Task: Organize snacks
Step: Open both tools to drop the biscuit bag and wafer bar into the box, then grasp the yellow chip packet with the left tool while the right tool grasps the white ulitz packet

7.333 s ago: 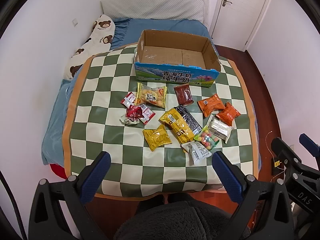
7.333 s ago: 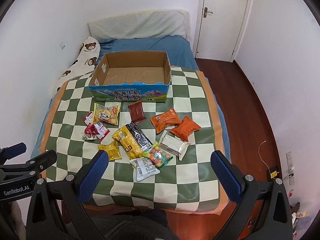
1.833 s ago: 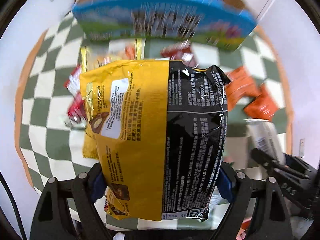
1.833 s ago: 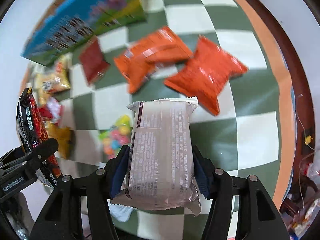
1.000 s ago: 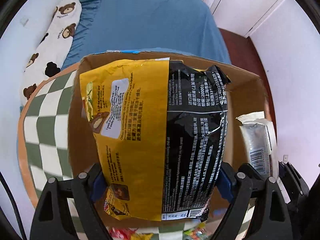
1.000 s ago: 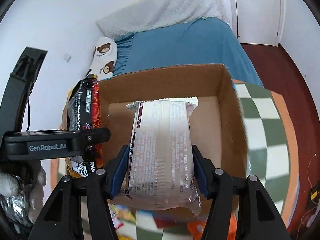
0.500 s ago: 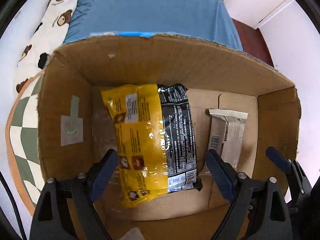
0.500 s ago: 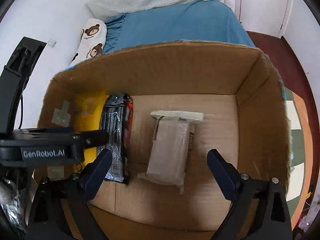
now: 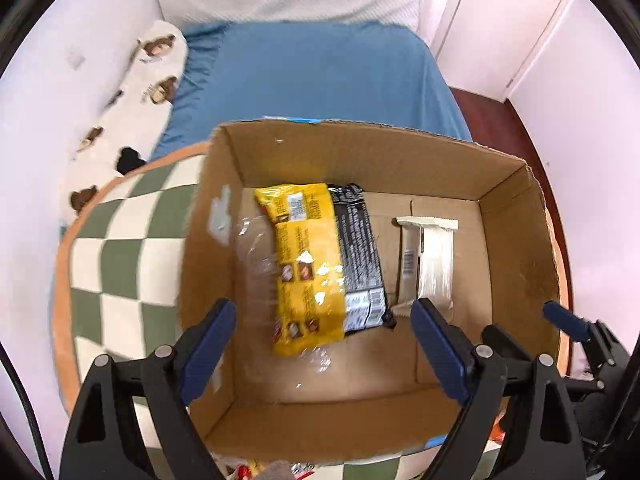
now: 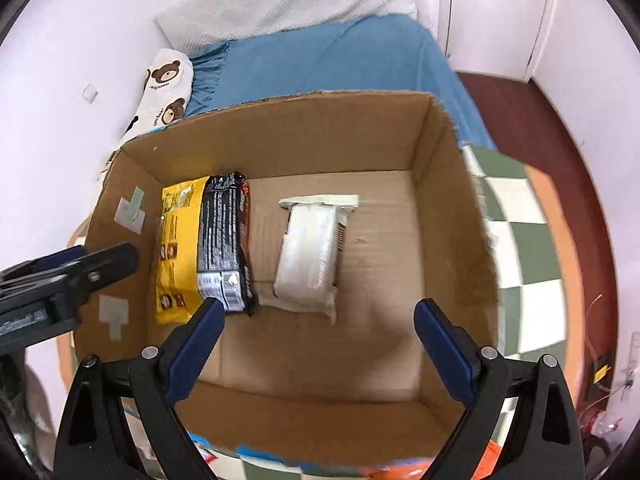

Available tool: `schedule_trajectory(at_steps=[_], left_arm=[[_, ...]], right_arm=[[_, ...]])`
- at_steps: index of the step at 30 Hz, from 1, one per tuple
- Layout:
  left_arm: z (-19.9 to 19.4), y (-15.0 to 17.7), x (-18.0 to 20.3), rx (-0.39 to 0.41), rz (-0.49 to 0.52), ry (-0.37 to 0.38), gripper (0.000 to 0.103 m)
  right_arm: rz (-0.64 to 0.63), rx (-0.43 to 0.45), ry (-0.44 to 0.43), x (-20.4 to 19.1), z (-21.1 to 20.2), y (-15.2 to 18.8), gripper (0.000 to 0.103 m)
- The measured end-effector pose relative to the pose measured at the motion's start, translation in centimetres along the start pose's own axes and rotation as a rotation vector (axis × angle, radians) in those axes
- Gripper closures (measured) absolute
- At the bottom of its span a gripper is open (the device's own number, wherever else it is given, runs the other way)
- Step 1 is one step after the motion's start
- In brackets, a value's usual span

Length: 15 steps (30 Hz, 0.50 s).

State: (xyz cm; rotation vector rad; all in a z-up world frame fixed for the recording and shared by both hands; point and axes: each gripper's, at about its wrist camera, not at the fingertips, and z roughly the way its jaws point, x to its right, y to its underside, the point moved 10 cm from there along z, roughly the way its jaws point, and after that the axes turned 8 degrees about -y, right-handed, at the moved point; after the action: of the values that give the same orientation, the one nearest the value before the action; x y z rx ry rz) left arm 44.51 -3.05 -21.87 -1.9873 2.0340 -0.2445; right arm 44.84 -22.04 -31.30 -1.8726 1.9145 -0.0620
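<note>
An open cardboard box [image 9: 516, 216] [image 10: 452, 184] stands on the checkered table. A yellow and black snack bag [image 9: 316, 264] [image 10: 200, 240] lies flat on its floor at the left. A white wrapped bar [image 9: 434, 260] [image 10: 310, 248] lies beside it, a little apart. My left gripper [image 9: 320, 332] is open and empty above the box's near left. My right gripper [image 10: 316, 332] is open and empty above the box's near side. The other snacks are mostly hidden below the box's near wall.
The green and white checkered cloth [image 9: 120, 256] [image 10: 528, 240] covers the table around the box. A blue bed [image 9: 312, 76] with a bear-print pillow [image 9: 132, 96] lies behind. A door [image 9: 500, 20] and dark wood floor [image 10: 520, 108] are at the right.
Both grippers opened and dropped their packets into the box about half a second ago. Since then both have pulled back and risen, so the box looks smaller.
</note>
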Motion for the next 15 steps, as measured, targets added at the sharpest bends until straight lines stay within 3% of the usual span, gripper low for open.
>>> schedule_trajectory(at_steps=[9, 15], left_arm=[[-6.2, 3.8, 0.2, 0.117, -0.002, -0.006, 0.013], [-9.6, 7.5, 0.8, 0.147, -0.017, 0.004, 0.013]], right_arm=[[-0.03, 0.125, -0.006, -0.8, -6.9, 3.7, 0.006], [-0.007, 0.124, -0.06, -1.6, -10.2, 7.9, 0.006]])
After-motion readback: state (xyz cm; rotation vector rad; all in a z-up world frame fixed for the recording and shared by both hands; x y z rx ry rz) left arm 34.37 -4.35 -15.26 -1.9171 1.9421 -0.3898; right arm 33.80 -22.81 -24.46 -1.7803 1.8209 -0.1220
